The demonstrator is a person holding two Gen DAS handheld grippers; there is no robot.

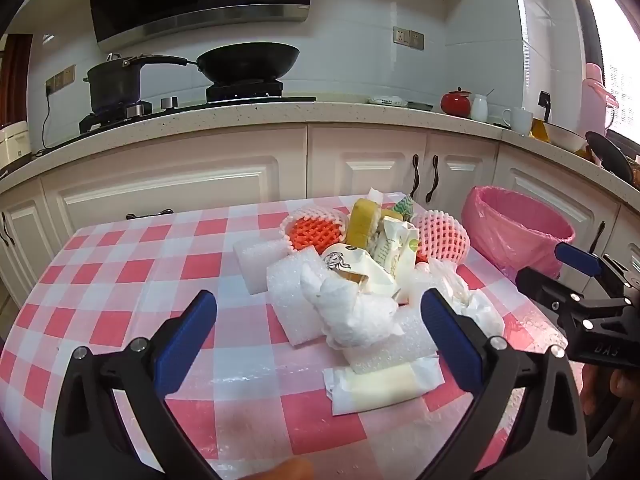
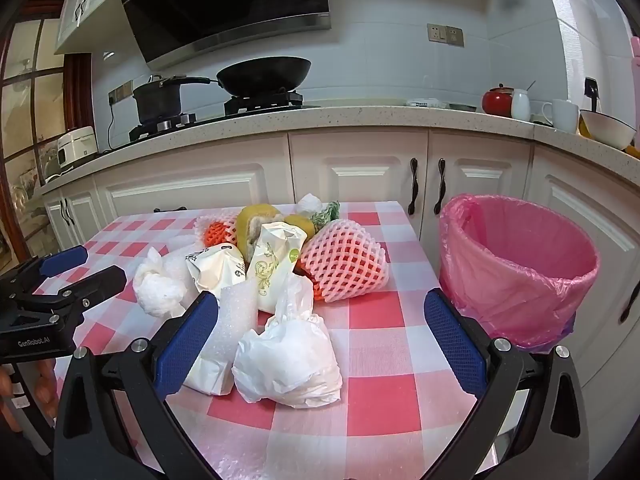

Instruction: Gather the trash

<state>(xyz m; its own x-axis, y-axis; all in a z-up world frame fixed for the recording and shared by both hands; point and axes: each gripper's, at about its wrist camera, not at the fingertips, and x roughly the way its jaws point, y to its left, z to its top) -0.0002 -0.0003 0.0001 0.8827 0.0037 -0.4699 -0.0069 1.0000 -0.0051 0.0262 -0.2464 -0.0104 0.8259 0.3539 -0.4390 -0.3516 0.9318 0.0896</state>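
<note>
Along the back counter from left to right stand a white rice cooker (image 2: 77, 145), a black lidded pot (image 2: 158, 98) and a black wok (image 2: 264, 74) on the gas hob, then a red jar (image 2: 497, 101), a white mug (image 2: 563, 115) and a white bowl (image 2: 607, 128). On the pink-checked tablecloth (image 2: 384, 364) the trash pile (image 2: 264, 280) fills the middle: crumpled white tissue (image 2: 160, 288), white foam blocks (image 1: 292, 300), printed paper wrappers (image 2: 276, 268), a yellow-green fruit rind (image 2: 256, 226) and two pink foam fruit nets (image 2: 344, 260). The left gripper (image 1: 318, 338) hangs released just in front of the pile, its blue pads either side of a wad of tissue and foam without touching it, with a flat wrapper (image 1: 384, 386) lying just below. The right gripper (image 2: 320, 340) is likewise spread wide and empty, with a knotted white plastic bag (image 2: 288, 360) between its fingers and a foam strip (image 2: 236, 316) beside its left pad. The pink-lined trash bin (image 2: 516, 264) stands off the table's right edge, just behind the right pad.
</note>
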